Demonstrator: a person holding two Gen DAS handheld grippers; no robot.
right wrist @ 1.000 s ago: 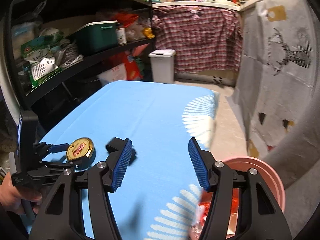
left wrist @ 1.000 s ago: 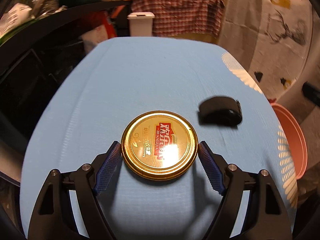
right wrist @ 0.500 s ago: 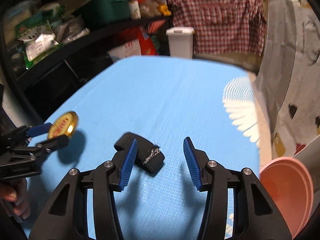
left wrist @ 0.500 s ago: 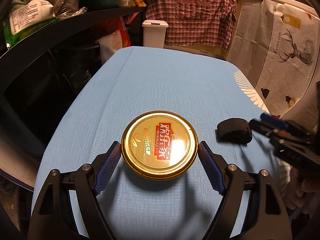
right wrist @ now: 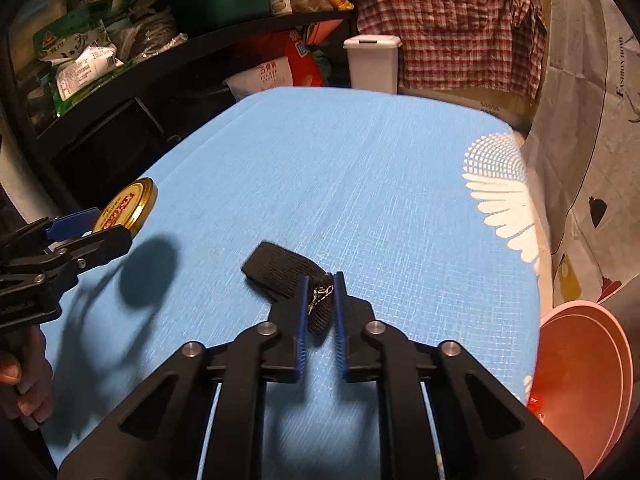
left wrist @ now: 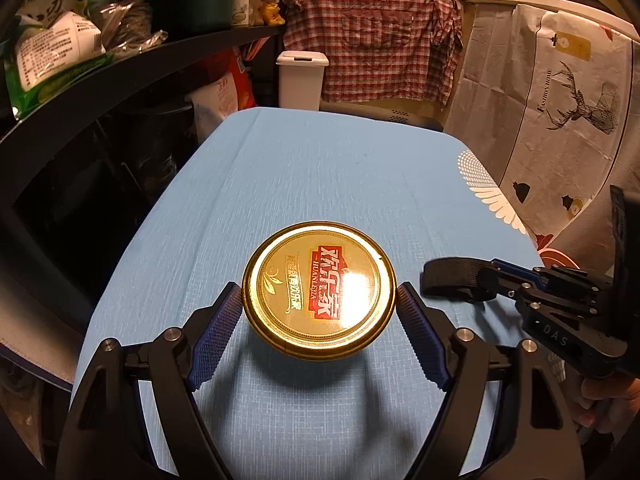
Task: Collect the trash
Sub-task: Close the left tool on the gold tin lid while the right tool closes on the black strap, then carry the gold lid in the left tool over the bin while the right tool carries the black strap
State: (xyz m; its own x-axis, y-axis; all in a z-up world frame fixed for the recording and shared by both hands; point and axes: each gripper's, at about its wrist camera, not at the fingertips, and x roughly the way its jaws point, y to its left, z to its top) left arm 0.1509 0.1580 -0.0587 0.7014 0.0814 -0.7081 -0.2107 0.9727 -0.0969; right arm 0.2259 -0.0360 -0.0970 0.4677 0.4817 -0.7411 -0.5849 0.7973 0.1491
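**Inspector:** Report the change at the right gripper (right wrist: 320, 280).

**Assistant:** Half a second ago its fingers stood apart, straddling the black strap (right wrist: 286, 274). Now they are closed on the strap's near end, pinching the bunched webbing. The far end rests on the blue tablecloth (right wrist: 360, 168).

**Inspector:** And the left gripper (left wrist: 319, 297)?

**Assistant:** Unchanged in grip: clamped on the gold lid (left wrist: 319, 290) by its rim, as a second ago. It is held clear of the cloth and throws a round shadow left of the strap in the right wrist view.

**Inspector:** Meaning for the task?

**Assistant:** My judgement: both pieces of trash are now secured, and only carrying and dropping remains. The pink bin (right wrist: 580, 384) sits below the table edge, to the right of the strap, with something red inside.

**Inspector:** Surface and room?

**Assistant:** Nothing else lies on the cloth, which has a white fan print on the bin's side. Beyond the strap stand a white pedal bin (right wrist: 372, 62) and a hanging plaid shirt (right wrist: 448, 24); dark cluttered shelves (right wrist: 120, 60) run along the left.
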